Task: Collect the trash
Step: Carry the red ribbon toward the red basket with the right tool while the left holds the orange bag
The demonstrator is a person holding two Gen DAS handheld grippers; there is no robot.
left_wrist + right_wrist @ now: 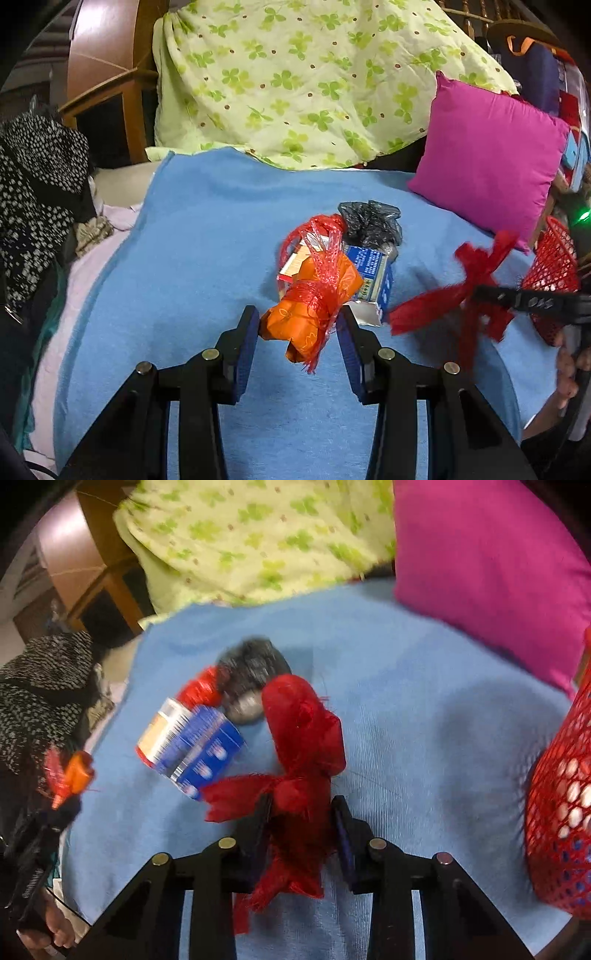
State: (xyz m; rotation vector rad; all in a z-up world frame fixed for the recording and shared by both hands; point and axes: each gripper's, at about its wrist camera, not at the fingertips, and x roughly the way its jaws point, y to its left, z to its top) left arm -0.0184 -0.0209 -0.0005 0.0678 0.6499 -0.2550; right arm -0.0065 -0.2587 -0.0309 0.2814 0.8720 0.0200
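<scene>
A: Left wrist view: the left hand-held gripper point(297, 325) clamps an orange wrapper point(310, 314) bound in red mesh, above the blue blanket point(192, 251).

B: And the right hand-held gripper point(301, 812)?

A: Narrow, pinching a red mesh scrap point(299, 746), with the red basket point(557, 812) just beside it.

B: Handling?

A: Both look light, soft and crushable; grip the bunched middle. The blue carton point(373, 277) and black bag point(369, 219) remain on the blanket.
</scene>
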